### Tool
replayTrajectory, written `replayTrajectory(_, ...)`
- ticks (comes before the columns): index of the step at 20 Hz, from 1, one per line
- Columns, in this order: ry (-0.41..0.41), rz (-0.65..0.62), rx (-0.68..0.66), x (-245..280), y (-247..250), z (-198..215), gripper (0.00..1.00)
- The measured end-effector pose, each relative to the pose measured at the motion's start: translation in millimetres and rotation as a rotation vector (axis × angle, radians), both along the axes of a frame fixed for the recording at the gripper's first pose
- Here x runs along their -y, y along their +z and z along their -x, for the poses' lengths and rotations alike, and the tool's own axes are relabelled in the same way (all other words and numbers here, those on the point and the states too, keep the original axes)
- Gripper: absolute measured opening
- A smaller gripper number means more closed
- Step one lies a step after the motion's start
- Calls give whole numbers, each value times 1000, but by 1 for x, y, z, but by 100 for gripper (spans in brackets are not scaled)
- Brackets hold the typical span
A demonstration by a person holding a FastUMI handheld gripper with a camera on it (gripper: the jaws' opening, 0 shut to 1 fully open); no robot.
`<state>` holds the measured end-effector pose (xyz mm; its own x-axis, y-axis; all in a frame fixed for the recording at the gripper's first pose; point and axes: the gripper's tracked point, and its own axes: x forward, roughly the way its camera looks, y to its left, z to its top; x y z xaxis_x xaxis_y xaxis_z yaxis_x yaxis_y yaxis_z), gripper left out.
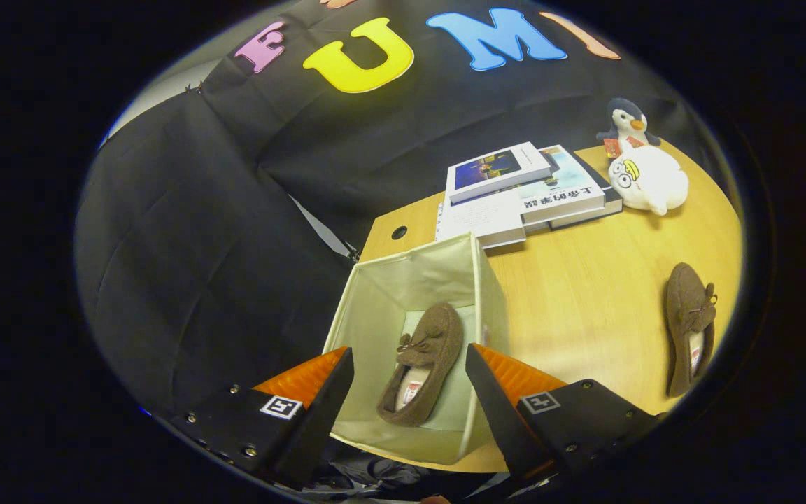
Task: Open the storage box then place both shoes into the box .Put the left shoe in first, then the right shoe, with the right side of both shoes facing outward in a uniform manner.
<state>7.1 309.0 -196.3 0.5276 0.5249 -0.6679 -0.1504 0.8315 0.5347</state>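
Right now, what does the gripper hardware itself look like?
The gripper has two wedge-shaped fingers tapering forward, each mounted on a black block with small screws. Each block carries a square white fiducial marker with a black pattern. No cables or sleeve visible.

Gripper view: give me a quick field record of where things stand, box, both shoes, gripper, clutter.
storage box: open, at the table's near corner
shoe in box: lies on the box floor, between and below the fingers, untouched
shoe on table: to the right of the box, well apart from it
gripper: fingers open above the box, holding nothing
table: wooden
clutter: stack of books and two plush toys beyond the box
remaining: second shoe not yet boxed
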Motion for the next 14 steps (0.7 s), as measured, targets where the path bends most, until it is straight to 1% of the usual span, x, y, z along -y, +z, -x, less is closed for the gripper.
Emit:
replayTrajectory(5, -38, 63, 17, 62, -4, -4, 98)
replayTrajectory(14, -152, 189, -2, 185, -24, -2, 98)
